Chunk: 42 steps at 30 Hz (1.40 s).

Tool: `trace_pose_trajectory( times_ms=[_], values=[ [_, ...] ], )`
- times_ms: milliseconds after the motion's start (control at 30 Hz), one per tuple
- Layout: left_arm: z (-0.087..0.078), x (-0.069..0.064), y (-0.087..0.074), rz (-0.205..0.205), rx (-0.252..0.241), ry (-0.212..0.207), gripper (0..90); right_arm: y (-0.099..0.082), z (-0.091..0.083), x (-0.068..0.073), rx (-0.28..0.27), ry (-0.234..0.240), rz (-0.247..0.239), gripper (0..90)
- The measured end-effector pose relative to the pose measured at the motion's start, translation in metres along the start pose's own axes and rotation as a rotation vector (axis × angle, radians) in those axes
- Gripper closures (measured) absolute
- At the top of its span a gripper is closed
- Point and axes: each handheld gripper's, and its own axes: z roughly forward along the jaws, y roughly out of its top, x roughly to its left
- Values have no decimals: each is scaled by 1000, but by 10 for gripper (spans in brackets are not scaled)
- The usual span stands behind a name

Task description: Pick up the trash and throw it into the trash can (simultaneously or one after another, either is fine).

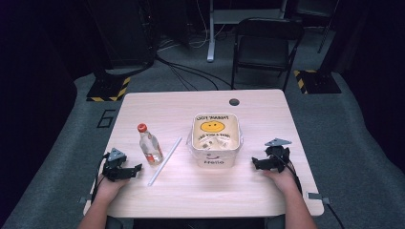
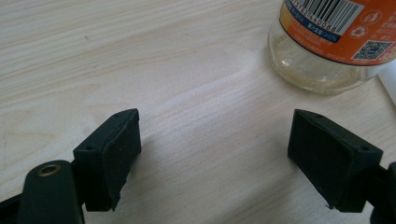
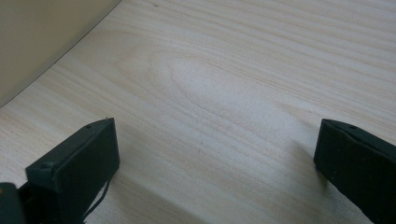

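A clear bottle [image 1: 149, 145] with a red cap and an orange label lies on the wooden table [image 1: 162, 107], left of centre. Its clear base [image 2: 322, 56] appears at the top right of the left gripper view. My left gripper [image 1: 135, 170] rests on the table just left of the bottle, jaws wide apart over bare wood [image 2: 212, 154]. A white straw [image 1: 165, 161] lies diagonally right of the bottle. A cream tub [image 1: 215, 140] with a smiley face stands at centre. My right gripper [image 1: 257, 163] rests right of the tub, open over bare wood [image 3: 215, 163].
A round cable hole [image 1: 234, 101] sits near the table's far edge. A black folding chair [image 1: 267, 45] stands on the floor beyond the table. The tub's wall [image 3: 42, 42] fills the upper left corner of the right gripper view.
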Motion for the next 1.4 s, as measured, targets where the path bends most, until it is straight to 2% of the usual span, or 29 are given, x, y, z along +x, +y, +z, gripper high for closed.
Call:
trace_pose_trajectory(
  times_ms=[133, 200, 300, 400, 467, 533, 600, 667, 767, 900, 967, 1133, 1200, 1367, 1400],
  values=[
    [-2, 0, -1, 6, 3, -1, 180, -1, -1, 2, 1, -20, 13, 0],
    [-2, -1, -2, 6, -1, -3, 186, -2, -1, 4, -2, -31, 36, 0],
    [-4, -1, -3, 9, -7, -7, 193, -3, -3, 2, -3, -11, 20, 0],
    [-6, -1, -4, 14, 4, -9, 207, -3, -3, 1, -2, -12, 14, 0],
    [-7, -1, -4, 9, 6, -13, 221, -2, -2, 3, -2, -24, 24, 0],
    [-8, -2, -4, 24, 11, -25, 245, -2, -2, 5, 1, -30, 39, 0],
    [-8, -2, -3, 23, 13, -22, 256, -1, -1, 5, -1, -24, 25, 0],
    [-8, -3, 1, 9, 37, -25, 280, -1, 0, 3, -4, -15, 15, 0],
    [-8, -3, 3, 24, 49, -34, 310, -1, -1, 3, -2, -11, 15, 0],
    [-8, -4, 7, -5, 73, -32, 336, -1, -1, 1, 0, -2, 1, 0],
    [-9, -4, 8, -2, 88, -31, 340, -1, -1, 1, 0, -2, 1, 0],
    [-15, -7, 13, -12, 71, -33, 360, -1, -1, 2, 1, -3, 13, 0],
    [-19, -6, 15, -14, 82, -29, 362, -1, -1, 2, 1, -2, 5, 0],
    [-26, -2, 19, -45, 66, -24, 369, -1, -1, 2, 2, -2, 5, 0],
    [-28, -1, 20, -38, 77, -26, 373, -1, -1, 2, 1, -2, 5, 0]
  ],
)
